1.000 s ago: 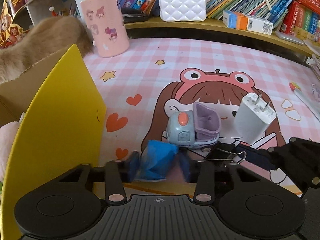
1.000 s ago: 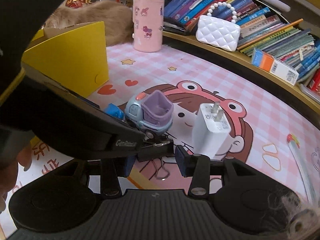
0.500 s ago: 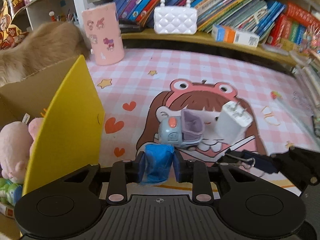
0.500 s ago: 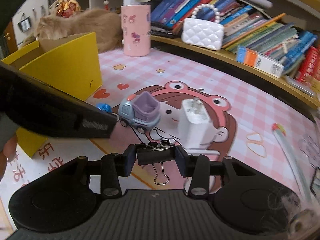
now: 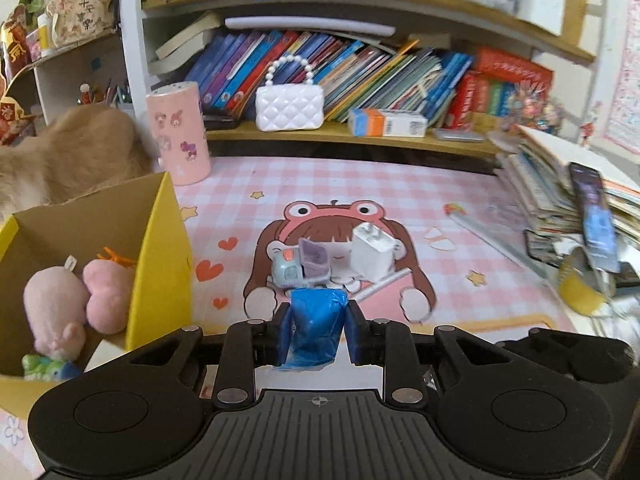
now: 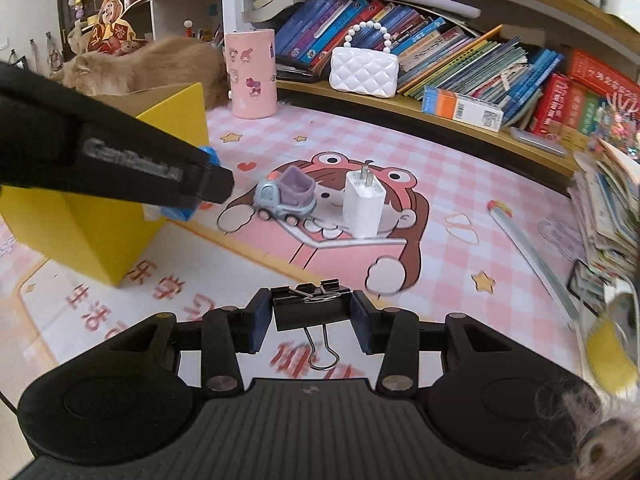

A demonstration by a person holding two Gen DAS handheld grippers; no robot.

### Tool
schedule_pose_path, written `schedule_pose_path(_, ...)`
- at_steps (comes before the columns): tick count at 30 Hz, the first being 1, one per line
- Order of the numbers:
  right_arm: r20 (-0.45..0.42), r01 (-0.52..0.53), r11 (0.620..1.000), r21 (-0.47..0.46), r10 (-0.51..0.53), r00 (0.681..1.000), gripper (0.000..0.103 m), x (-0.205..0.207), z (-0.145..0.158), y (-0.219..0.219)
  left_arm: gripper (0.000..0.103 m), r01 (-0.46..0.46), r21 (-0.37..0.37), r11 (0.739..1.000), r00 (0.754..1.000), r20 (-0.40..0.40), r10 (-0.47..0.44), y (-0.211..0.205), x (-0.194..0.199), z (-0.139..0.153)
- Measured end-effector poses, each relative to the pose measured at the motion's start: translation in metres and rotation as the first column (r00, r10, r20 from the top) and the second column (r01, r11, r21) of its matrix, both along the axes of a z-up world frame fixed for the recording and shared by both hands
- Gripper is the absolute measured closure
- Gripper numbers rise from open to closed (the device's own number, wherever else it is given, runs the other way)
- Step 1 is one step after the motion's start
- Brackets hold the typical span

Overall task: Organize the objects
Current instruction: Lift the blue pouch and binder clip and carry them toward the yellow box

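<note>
A: Left gripper (image 5: 316,330), what's it got?
B: Jaws clamped on a blue crinkly packet (image 5: 316,326), bottom centre of the left view, held up off the pink mat (image 5: 460,276). In the right view that packet (image 6: 208,156) only peeks out around the black body of the left gripper, centre left.
A: And the right gripper (image 6: 307,316)?
B: Jaws pressed onto both ends of a black binder clip (image 6: 310,306), bottom centre of its view. One wire handle hangs down, the other is folded over the top. Clip is also lifted off the mat.
A: What's beyond them?
B: Mid frame, on the frog-hat girl printed on the mat: toy truck (image 5: 298,266) w/ purple bucket, white charger (image 5: 372,252) standing just right of it, prongs up. They look v. close, can't tell if touching.
A: The box?
B: Yellow cardboard box (image 5: 160,256), left edge of the left view, open top. Pink plush toy (image 5: 74,300) inside, plus sth green at its lower corner, too small to name.
A: Further back?
B: Pink cup (image 5: 178,132) upper left, furry orange animal (image 5: 68,156) behind the box. White quilted purse (image 5: 289,106) w/ bead handle on the shelf, in front of a row of books. Messy book stack at the right edge.
</note>
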State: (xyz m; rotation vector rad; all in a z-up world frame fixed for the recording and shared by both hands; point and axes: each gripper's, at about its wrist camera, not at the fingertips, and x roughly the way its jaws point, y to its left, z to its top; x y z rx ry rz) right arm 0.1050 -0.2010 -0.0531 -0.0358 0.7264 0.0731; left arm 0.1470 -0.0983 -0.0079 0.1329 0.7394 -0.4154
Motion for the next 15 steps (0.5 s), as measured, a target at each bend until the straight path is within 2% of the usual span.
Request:
schedule_pose_path(6,-0.001,0.032,0.999,-0.014,-0.032,0.999,0.063,-0.040,0.010,0.020,0.078,0.049,-0.054,0.997,0.998,-0.026,-0.050,0.043,-0.040,0.009)
schedule_pose_path(9,-0.013,0.045,0.999,-0.018,-0.045,0.999,0.063,-0.058,0.014,0.036,0.078,0.061,-0.051,0.997,0.997,-0.034,-0.062,0.067,-0.056,0.011)
schedule_pose_path(15,-0.041,0.042,0.999,-0.021,-0.043,0.998,0.063,-0.088,0.018,0.082,0.078,0.015,-0.043,0.999,0.999,-0.051,-0.017,0.125,-0.083,0.011)
